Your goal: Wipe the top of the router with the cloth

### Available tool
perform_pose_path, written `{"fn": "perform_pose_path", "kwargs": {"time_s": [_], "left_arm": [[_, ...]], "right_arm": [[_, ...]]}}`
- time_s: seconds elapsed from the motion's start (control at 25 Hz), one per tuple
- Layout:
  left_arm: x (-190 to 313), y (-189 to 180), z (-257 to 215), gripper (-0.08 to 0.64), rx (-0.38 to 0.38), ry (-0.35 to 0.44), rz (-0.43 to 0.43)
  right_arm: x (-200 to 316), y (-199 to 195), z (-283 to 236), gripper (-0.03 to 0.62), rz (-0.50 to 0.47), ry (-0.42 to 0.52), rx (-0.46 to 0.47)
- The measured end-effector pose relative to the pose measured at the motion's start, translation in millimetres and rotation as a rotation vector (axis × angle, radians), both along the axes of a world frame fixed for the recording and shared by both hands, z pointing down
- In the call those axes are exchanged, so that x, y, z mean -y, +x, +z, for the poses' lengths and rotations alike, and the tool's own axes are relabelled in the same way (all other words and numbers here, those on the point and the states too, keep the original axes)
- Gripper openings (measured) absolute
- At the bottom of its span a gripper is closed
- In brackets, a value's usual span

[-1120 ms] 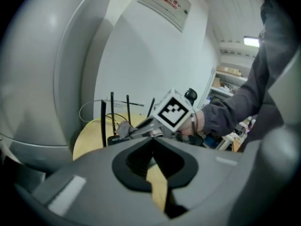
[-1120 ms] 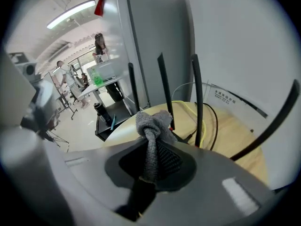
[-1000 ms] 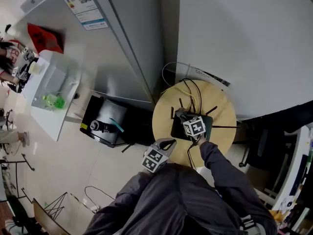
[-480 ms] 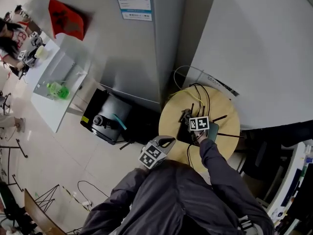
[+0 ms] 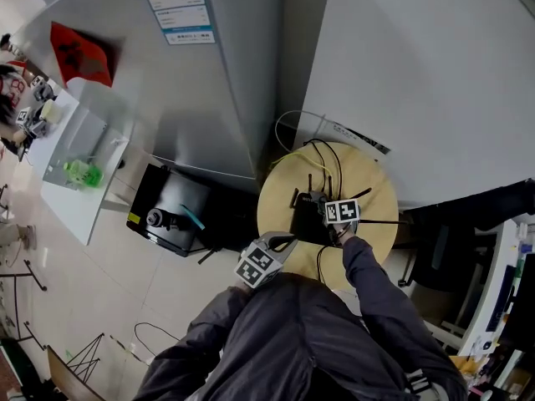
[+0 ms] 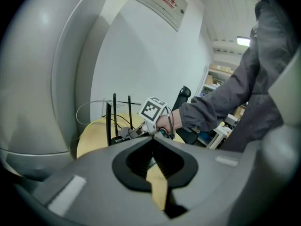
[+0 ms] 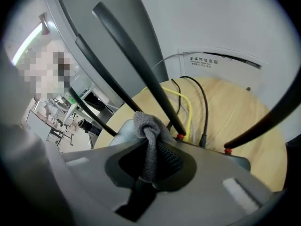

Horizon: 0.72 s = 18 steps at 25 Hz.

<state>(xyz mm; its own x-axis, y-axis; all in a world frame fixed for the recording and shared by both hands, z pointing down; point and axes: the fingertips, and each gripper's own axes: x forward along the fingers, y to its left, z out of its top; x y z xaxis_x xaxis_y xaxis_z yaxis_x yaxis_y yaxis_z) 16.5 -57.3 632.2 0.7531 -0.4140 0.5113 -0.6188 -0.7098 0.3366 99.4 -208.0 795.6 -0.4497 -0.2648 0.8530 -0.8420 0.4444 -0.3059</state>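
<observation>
The right gripper (image 7: 151, 142) is clamping the grey cloth (image 7: 146, 124) at the top of the black router (image 5: 305, 222), mid-table (image 5: 372, 182). The left gripper (image 6: 151, 141), jaws together and empty, is hovering at the table's seven o'clock edge. At nine o'clock, a black floor box (image 5: 163, 192) is holding a teal item (image 5: 193, 216).

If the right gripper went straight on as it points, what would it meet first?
Likely the nearest router antenna, close to its base just beyond the cloth the right gripper holds; depth is unclear.
</observation>
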Motion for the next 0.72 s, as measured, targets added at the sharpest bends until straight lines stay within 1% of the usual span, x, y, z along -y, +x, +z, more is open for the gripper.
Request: {"fn": "perform_pose_path", "kwargs": {"time_s": [0.28,0.6,0.72], "left_arm": [[0,20,-1,0.000,0.000,0.004,0.041],[0,33,0,0.000,0.001,0.002,0.065],[3,38,-2,0.000,-0.004,0.016,0.072]], "right_arm": [[0,41,0,0.040,0.054,-0.004,0.003],[-3,78,1,0.040,0.093,-0.010,-0.010],[-2,91,1,0.040,0.110,-0.007,-0.018]]}}
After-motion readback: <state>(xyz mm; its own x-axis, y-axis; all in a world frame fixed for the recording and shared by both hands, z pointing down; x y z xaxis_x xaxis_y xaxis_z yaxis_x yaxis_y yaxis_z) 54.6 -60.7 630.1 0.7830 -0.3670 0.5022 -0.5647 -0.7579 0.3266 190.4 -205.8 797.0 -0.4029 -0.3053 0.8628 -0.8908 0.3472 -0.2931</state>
